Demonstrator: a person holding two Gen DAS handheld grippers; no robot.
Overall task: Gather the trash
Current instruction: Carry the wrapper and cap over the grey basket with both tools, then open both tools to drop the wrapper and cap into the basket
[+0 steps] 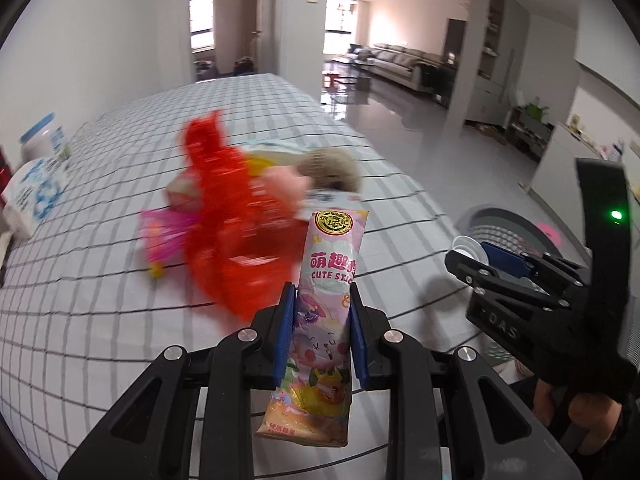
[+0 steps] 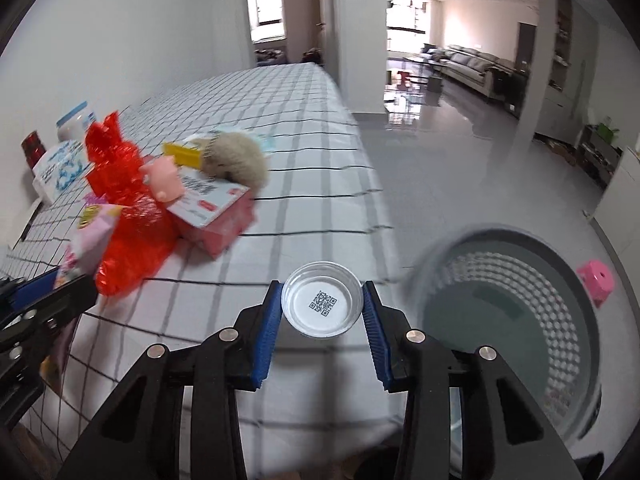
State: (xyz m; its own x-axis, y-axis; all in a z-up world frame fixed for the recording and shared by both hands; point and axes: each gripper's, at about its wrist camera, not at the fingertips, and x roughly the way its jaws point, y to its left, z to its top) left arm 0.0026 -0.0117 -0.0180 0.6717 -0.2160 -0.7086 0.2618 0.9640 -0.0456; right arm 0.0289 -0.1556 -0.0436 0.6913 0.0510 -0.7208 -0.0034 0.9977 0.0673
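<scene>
one pink snack wrapper (image 1: 326, 320) (cartoon print) between blue fingers (image 1: 284, 336).

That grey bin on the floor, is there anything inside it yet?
The grey bin looks empty where its inside shows: only perforated walls and a bare greenish bottom. The near part of the bottom is hidden behind the right claw and the bin's own rim.

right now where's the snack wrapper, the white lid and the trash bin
snack wrapper (image 1: 334, 276), left wrist view, its upper printed face
white lid (image 2: 322, 304), right wrist view, the code at its centre
trash bin (image 2: 516, 264), right wrist view, perforated inner wall
</scene>
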